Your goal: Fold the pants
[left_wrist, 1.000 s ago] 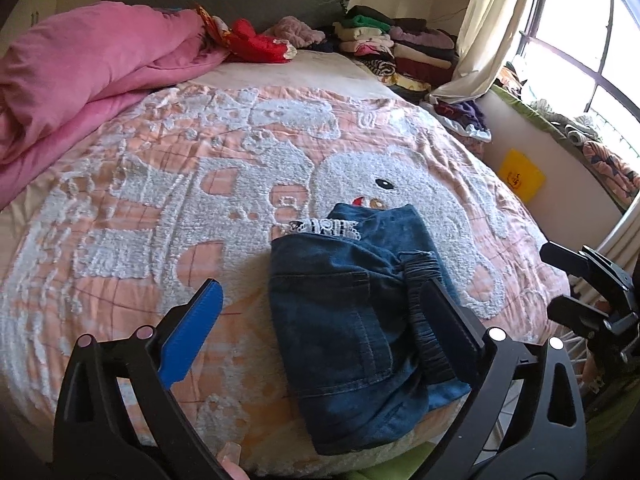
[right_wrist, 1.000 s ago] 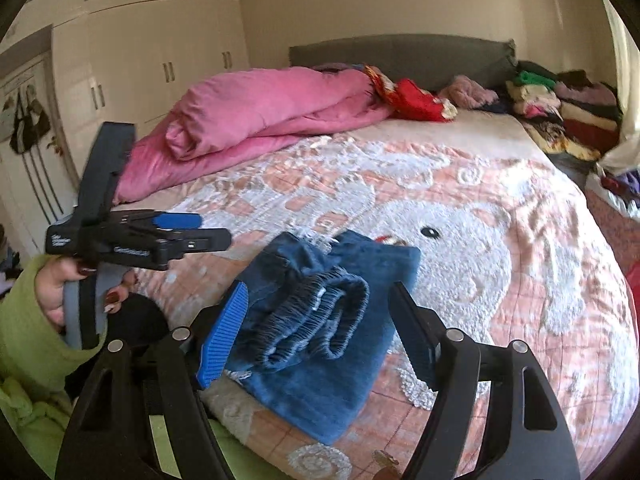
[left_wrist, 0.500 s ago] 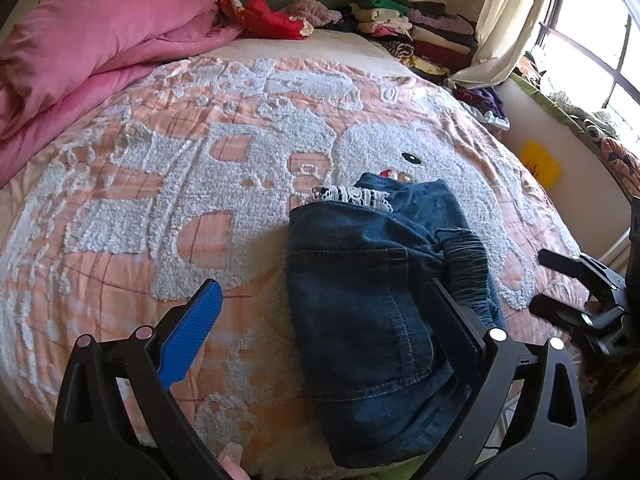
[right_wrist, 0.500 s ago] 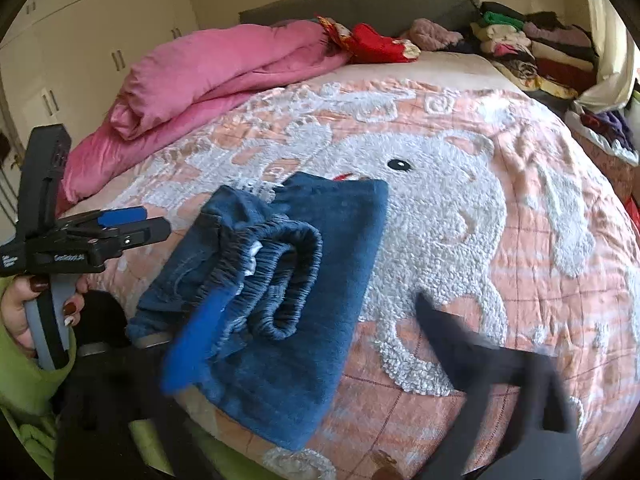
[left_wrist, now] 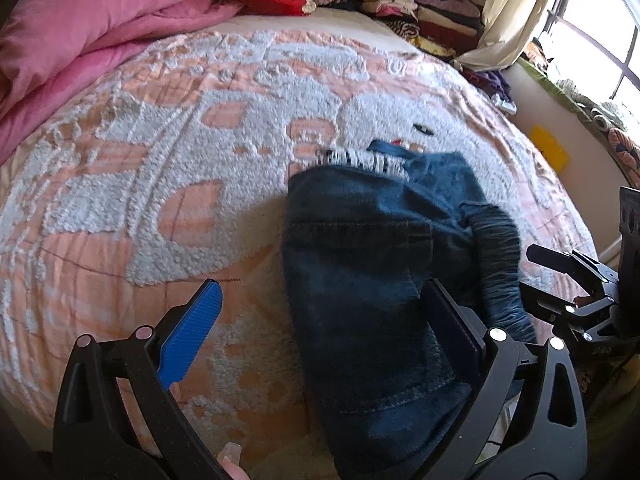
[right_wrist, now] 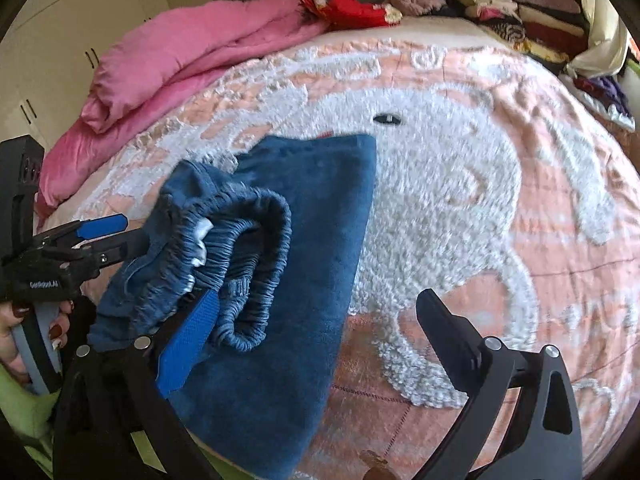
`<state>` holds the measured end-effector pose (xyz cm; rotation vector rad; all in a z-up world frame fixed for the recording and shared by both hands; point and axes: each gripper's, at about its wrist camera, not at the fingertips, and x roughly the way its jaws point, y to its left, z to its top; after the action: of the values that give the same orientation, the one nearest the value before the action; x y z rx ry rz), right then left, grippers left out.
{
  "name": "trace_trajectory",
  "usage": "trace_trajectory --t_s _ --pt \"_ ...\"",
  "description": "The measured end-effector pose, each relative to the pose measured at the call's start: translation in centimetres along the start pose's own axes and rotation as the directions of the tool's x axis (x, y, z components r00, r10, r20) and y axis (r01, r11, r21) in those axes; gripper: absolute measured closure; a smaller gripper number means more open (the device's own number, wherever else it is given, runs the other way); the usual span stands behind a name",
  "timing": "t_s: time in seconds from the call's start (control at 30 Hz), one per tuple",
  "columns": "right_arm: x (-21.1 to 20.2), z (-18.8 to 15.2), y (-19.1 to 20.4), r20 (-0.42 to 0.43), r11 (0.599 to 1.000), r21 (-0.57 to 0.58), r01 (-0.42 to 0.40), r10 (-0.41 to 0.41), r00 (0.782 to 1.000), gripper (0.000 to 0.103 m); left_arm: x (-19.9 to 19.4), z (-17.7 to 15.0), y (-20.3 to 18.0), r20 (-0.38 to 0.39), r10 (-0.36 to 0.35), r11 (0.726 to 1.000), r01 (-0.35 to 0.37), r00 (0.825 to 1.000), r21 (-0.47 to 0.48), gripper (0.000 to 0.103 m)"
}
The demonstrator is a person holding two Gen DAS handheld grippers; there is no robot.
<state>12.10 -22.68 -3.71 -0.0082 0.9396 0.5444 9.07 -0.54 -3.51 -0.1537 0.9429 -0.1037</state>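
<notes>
Hovering spread-open: both grippers [left_wrist: 320,316] [right_wrist: 320,328] over pants [left_wrist: 372,264].

Folded pants [left_wrist: 372,280] between spread tool [left_wrist: 320,320] fingers

1. Your left wrist camera looks down along its left gripper [left_wrist: 320,320] from the foot edge of the bed [left_wrist: 168,152], facing the headboard end, close over the folded pants [left_wrist: 372,264].
2. Your right wrist camera sits at the same foot edge, just right of the pants [right_wrist: 304,240], also facing the headboard.
3. Both views share the pants, the pink duvet [left_wrist: 80,28] [right_wrist: 192,48], the clothes stack [left_wrist: 420,12] [right_wrist: 532,12], and each other's gripper: the right gripper [left_wrist: 560,280] and the left gripper [right_wrist: 108,236].
</notes>
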Motion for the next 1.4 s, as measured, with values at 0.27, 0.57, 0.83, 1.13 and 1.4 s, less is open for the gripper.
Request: trace_trajectory --t_s 0.27,0.57,0.83,1.13,1.4 --pt "1.3 -0.2 -0.6 -0.003 0.998 0.026 -0.059 0.059 0.998 0.008 2.5 -0.3 -0.7 -0.026 -0.031 1.000 0.031 0.999 -0.004 0.010" --pt "1.6 0.8 1.2 0.035 0.984 -0.060 -0.168 0.170 0.985 0.078 2.0 0.6 -2.6 -0.007 -0.053 0.997 0.053 0.999 0.051 0.064" --pt "-1.2 4.6 2.6 0.144 0.977 -0.152 -0.146 0.168 0.975 0.080 -0.1 4.3 -2.4 0.075 -0.081 0.996 0.078 0.994 0.040 0.072" --pt "0.3 8.9 1.0 0.189 0.986 -0.136 -0.101 0.126 0.974 0.080 0.9 8.7 -2.1 0.123 -0.054 0.998 0.050 0.991 0.036 0.072" --pt "3.4 8.6 -0.3 0.109 0.997 -0.083 -0.003 0.013 0.994 0.071 3.8 8.3 -1.5 0.069 -0.024 0.999 0.021 0.997 0.038 0.054"
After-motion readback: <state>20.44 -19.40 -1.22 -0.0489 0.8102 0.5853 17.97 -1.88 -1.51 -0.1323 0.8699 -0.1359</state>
